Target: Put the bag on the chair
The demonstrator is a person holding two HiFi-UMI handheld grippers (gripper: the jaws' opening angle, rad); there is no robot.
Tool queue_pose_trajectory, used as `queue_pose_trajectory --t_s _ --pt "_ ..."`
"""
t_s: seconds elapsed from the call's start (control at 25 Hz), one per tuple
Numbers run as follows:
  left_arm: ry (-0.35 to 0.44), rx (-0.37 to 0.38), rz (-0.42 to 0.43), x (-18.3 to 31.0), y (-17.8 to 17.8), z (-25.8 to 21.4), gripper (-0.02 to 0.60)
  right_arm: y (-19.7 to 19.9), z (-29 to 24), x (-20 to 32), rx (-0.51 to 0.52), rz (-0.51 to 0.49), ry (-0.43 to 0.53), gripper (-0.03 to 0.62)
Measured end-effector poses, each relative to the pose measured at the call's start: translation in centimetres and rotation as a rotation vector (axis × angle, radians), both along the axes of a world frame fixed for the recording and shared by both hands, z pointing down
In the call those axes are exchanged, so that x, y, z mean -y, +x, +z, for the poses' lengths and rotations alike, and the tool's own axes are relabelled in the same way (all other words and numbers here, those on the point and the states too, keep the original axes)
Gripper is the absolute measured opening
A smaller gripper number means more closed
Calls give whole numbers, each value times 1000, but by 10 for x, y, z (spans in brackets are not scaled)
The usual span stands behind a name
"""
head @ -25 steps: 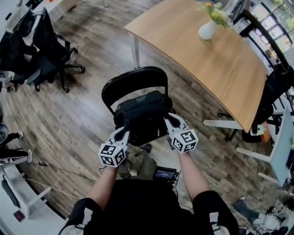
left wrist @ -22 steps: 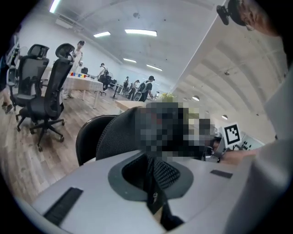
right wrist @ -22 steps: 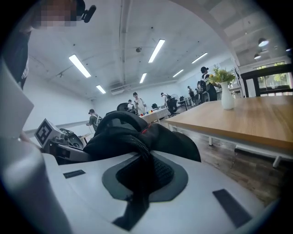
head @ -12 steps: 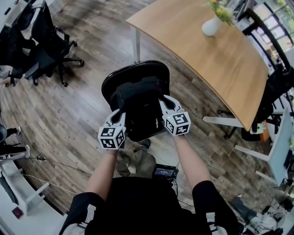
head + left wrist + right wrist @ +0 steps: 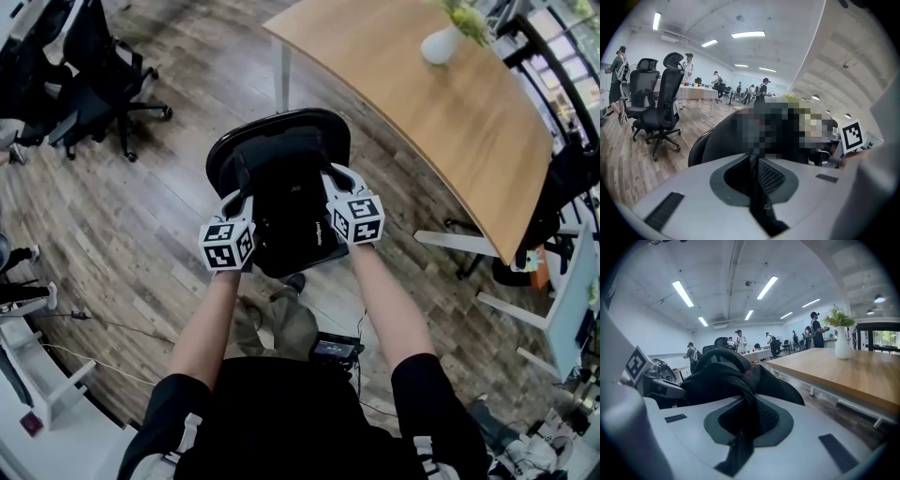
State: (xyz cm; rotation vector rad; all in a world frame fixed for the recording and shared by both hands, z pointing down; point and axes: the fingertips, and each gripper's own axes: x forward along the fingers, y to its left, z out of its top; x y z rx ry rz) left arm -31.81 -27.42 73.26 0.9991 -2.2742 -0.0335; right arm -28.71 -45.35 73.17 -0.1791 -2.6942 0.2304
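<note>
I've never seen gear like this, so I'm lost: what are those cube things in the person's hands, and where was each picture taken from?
No robot: a person holds a left hand-held gripper and a right hand-held gripper, two-jaw tongs; the cubes are part of them. The overhead picture comes from a camera on the person's head, looking steeply down. The other two come from cameras riding on each gripper, looking along its jaws. Each gripper pinches a strip of the black fabric bag, and its jaws are opening. The bag lies over the seat of the black round-backed chair.
</note>
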Motion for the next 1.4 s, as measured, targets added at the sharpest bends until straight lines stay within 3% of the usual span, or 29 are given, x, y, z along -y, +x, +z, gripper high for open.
queue_pose_trajectory --t_s 0.48,0.68,0.92,1.08,1.4 --pt "-49 -11 -49 5 -38 21 32 -35 17 4 -49 4 37 40" --pt "-74 -7 -53 7 -43 27 37 -39 22 5 -67 -4 70 46" --pt "-88 -16 -59 4 -44 29 39 -38 24 5 -87 0 45 79" --pt "-102 -11 -75 -2 -40 32 94 -29 28 2 -108 -18 36 150" --pt "-96 8 -82 -19 -15 22 157 -2 12 -3 -50 27 21 152"
